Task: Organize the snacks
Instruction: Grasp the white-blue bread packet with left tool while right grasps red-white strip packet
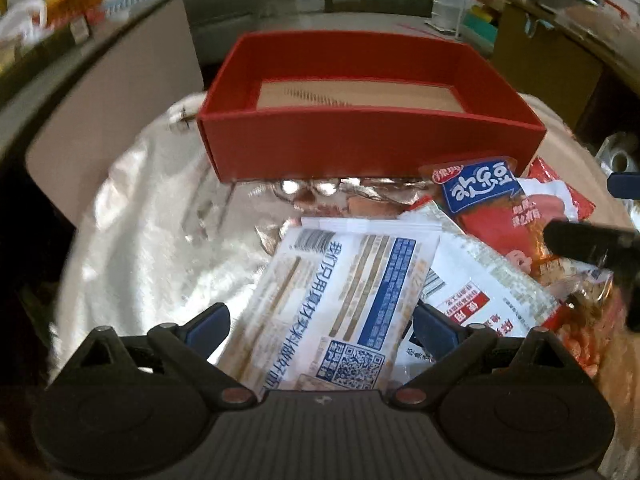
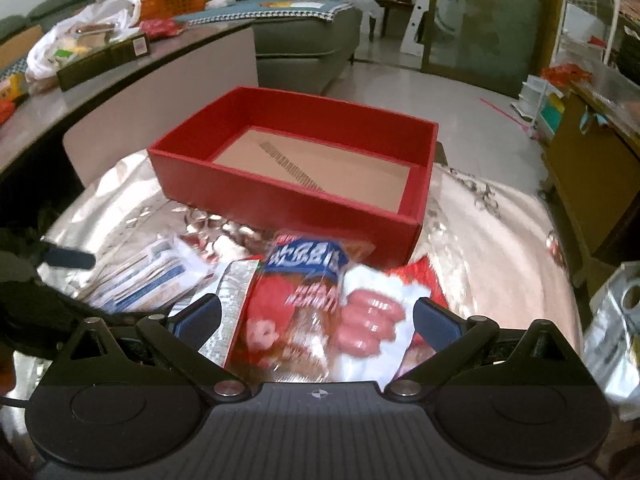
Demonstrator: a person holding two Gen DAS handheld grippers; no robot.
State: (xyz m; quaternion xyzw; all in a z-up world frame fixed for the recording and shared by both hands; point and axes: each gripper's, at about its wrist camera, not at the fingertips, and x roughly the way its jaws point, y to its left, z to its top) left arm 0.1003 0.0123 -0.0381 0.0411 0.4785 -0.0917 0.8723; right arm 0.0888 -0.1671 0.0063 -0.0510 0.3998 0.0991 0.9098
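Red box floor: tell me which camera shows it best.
The right wrist view: it looks down into the red box, showing most of its brown floor, bare. The left wrist view sees the red box lower, so the near wall hides most of the floor.

A white snack packet point(image 1: 340, 300) at six o'clock in the left wrist view carries Chinese print, a barcode and a QR code. At two o'clock, a red sausage pack point(image 1: 492, 204) shows white Chinese characters on a blue label, upside down.
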